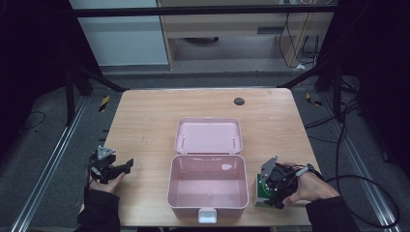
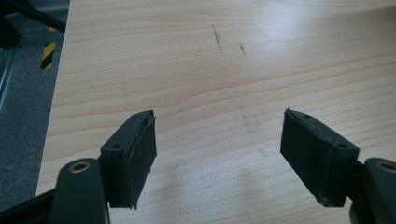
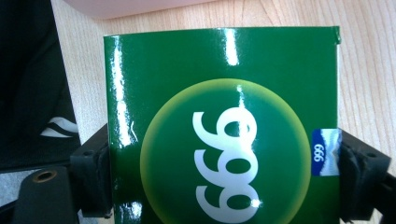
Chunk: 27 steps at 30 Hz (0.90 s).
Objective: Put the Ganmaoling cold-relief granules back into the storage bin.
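A pink lunch box [image 1: 208, 180] lies open in the middle of the wooden table [image 1: 150, 116], its lid [image 1: 208, 136] folded back flat. To its right stands a glossy green box [image 1: 264, 191] printed with "999" [image 3: 224, 126]. My right gripper [image 1: 272, 186] is shut on that green box, one jaw pressing each side [image 3: 224, 186]. My left gripper [image 1: 121, 168] rests near the table's left edge, held by a hand. It stands open over bare wood [image 2: 217, 140], nothing between its jaws.
A small dark round disc [image 1: 239, 101] sits near the table's far edge. Past the left table edge the floor shows a yellow-black striped marker [image 2: 48, 53]. Metal rails run along both sides, and cables trail on the floor at the right.
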Motion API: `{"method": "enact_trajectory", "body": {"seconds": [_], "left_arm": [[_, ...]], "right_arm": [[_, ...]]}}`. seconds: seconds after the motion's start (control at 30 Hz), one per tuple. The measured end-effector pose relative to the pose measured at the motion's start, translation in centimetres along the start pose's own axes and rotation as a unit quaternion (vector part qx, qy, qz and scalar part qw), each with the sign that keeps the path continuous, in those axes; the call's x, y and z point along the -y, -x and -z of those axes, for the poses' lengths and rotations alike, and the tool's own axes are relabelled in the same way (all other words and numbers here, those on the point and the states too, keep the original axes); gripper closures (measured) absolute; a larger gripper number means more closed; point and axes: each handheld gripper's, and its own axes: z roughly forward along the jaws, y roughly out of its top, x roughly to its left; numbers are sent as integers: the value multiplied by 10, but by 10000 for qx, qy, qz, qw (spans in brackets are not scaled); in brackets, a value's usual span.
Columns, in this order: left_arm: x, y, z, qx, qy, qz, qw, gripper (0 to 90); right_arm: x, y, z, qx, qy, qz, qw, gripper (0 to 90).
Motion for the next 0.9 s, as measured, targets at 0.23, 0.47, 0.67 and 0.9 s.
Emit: {"method": "enact_trajectory", "body": {"seconds": [0.23,0.47,0.67,0.9], "left_arm": [[0,0,0,0,2,3,10000,260],[0,0,0,2,-20,-13,10000,260],[0,0,0,2,-14,-8,10000,260],[0,0,0,2,-11,-7,10000,260]], "right_arm": [[2,0,4,28,70,-126,9999,161],[1,-1,22,112,169,-206,9996,161],[-4,-1,40,187,301,-274,9990,161],[-8,-2,59,277,392,-253,9985,162]]}}
